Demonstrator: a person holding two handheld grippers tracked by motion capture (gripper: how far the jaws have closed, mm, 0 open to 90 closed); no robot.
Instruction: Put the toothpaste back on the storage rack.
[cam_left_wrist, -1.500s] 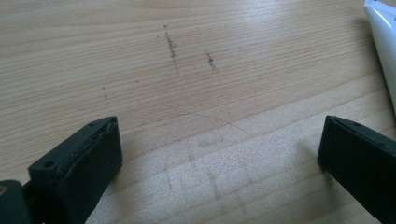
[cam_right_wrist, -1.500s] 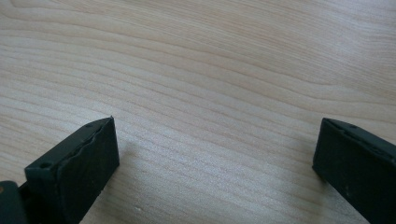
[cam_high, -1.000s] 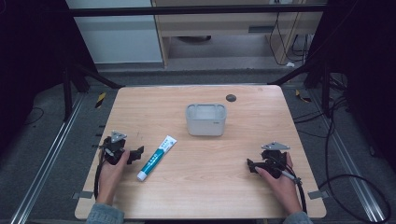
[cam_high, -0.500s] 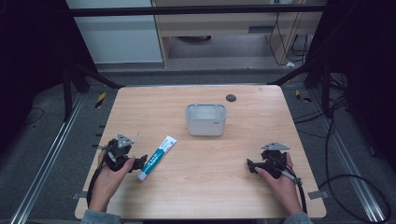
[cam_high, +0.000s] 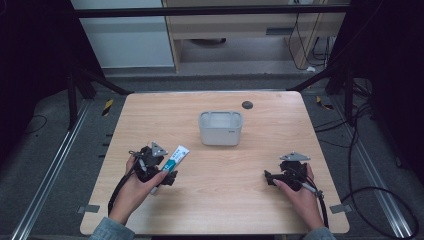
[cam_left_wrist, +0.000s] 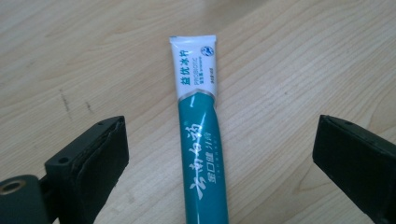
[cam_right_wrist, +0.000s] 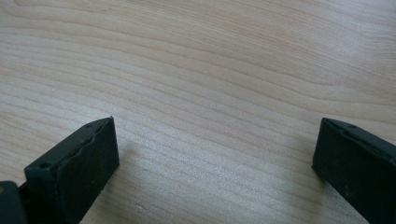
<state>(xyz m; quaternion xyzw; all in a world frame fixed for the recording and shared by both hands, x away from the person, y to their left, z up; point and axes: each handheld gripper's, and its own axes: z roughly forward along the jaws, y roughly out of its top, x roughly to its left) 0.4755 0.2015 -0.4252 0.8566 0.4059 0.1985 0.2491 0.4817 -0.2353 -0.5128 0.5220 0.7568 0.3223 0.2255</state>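
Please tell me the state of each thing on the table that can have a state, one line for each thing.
toothpaste tube: lying flat on the table, between the open jaws of the left gripper, not gripped.
grey container: upright, open at the top, nothing visible inside.
left gripper: open, jaws on both sides of the tube.
right gripper: open, over bare wood, holding nothing.
table: carries the tube, the container and a small dark round thing.

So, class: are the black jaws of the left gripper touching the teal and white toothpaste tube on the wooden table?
Apart. In the left gripper view the left gripper stands open, with bare wood showing between each jaw and the teal and white toothpaste tube.
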